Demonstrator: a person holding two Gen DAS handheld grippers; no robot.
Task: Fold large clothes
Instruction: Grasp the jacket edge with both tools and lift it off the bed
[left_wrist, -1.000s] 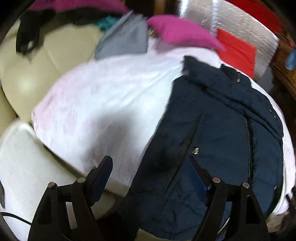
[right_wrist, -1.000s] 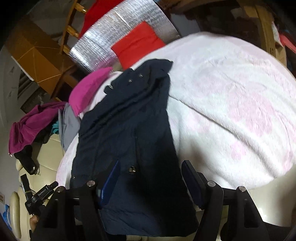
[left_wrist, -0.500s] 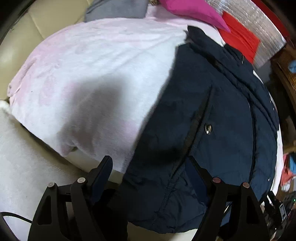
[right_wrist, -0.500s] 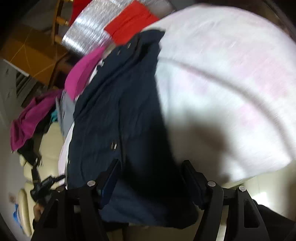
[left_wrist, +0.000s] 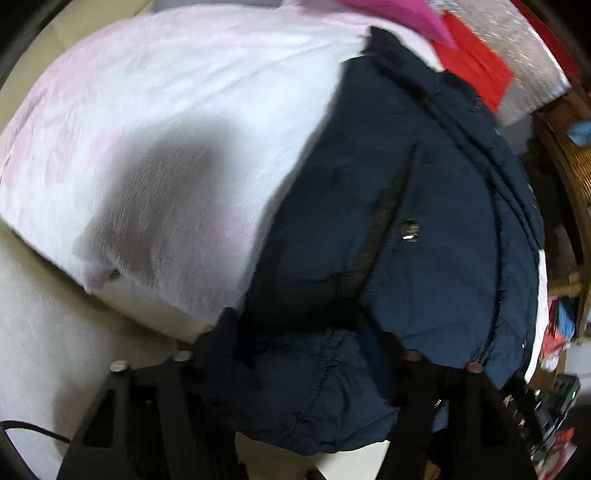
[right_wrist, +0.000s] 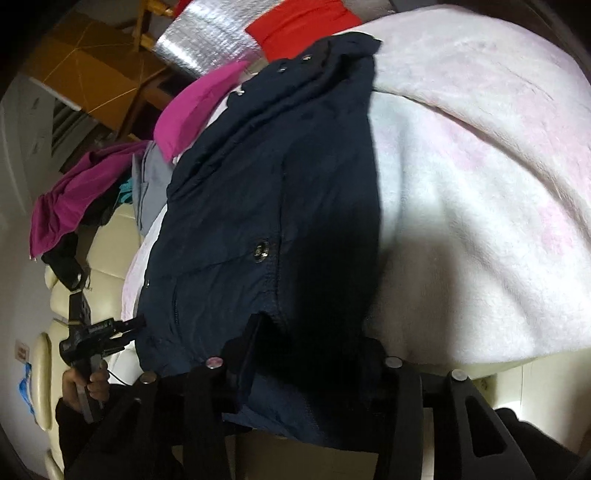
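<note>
A navy padded jacket (left_wrist: 406, 221) (right_wrist: 258, 184) lies spread on a white and pink blanket (left_wrist: 166, 110) (right_wrist: 480, 184). My left gripper (left_wrist: 304, 336) points down over one near corner of the hem. Its jaws are closing, with bunched hem fabric between them and no clear squeeze showing. My right gripper (right_wrist: 310, 339) straddles the hem at the other near corner. Its jaws are closing too, with dark fabric in the gap. In the right wrist view the left gripper (right_wrist: 131, 328) shows at the jacket's left edge, held by a hand (right_wrist: 85, 384).
The blanket covers a cream sofa (left_wrist: 44, 332) (right_wrist: 107, 240). Beyond the jacket's collar lie a magenta garment (right_wrist: 192, 110), a grey garment (right_wrist: 147, 192), a red cloth (left_wrist: 476, 70) and a silver padded sheet (right_wrist: 199, 40). A wicker chair (left_wrist: 565, 166) stands at the right.
Both grippers have come down and tipped toward the jacket's near hem. Their jaws have narrowed, and the hem that lay ahead of the fingers now sits bunched between them.
</note>
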